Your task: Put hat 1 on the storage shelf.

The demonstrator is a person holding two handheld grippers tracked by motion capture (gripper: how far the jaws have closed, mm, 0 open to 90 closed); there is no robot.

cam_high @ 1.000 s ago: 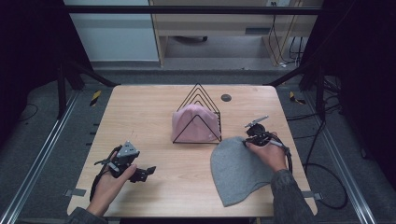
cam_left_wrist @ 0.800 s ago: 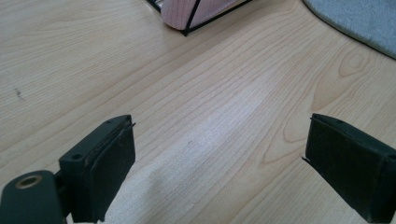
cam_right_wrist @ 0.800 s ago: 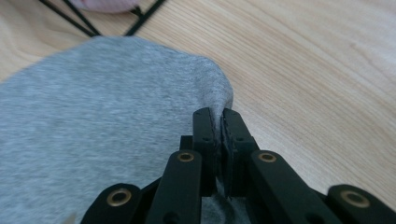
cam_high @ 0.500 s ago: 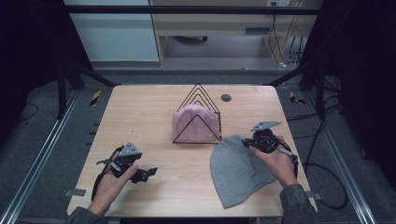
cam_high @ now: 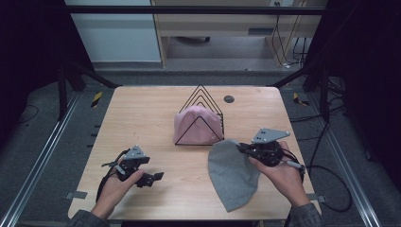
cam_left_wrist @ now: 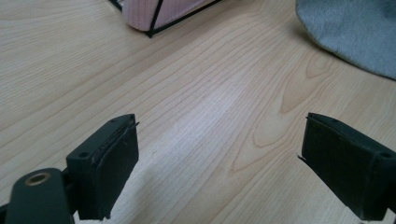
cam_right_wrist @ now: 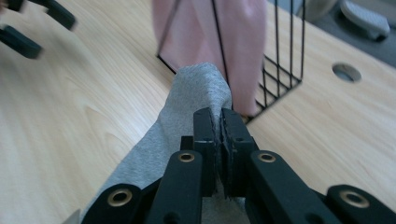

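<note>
A grey knit cap (cam_high: 234, 172) lies on the wooden table at the front right, its upper edge lifted off the wood. My right gripper (cam_high: 242, 149) is shut on that edge; in the right gripper view the grey cap (cam_right_wrist: 187, 107) is pinched between the closed jaws of the right gripper (cam_right_wrist: 217, 122). A pink cap (cam_high: 197, 125) sits in a black wire rack (cam_high: 202, 100) at the table's middle, just behind the grey cap. My left gripper (cam_high: 158, 177) rests low at the front left, open and holding nothing. The left gripper (cam_left_wrist: 219, 158) has only bare wood between its jaws.
A round cable hole (cam_high: 229, 99) lies in the table behind the rack. The table's front edge (cam_high: 189, 219) is close to both forearms. Metal frame rails (cam_high: 42, 161) run along both sides, and cables (cam_high: 326, 189) trail off the right side.
My right gripper has risen and shifted right with the grey cap's edge, pulling that edge up off the table. The left gripper has stayed in place.
</note>
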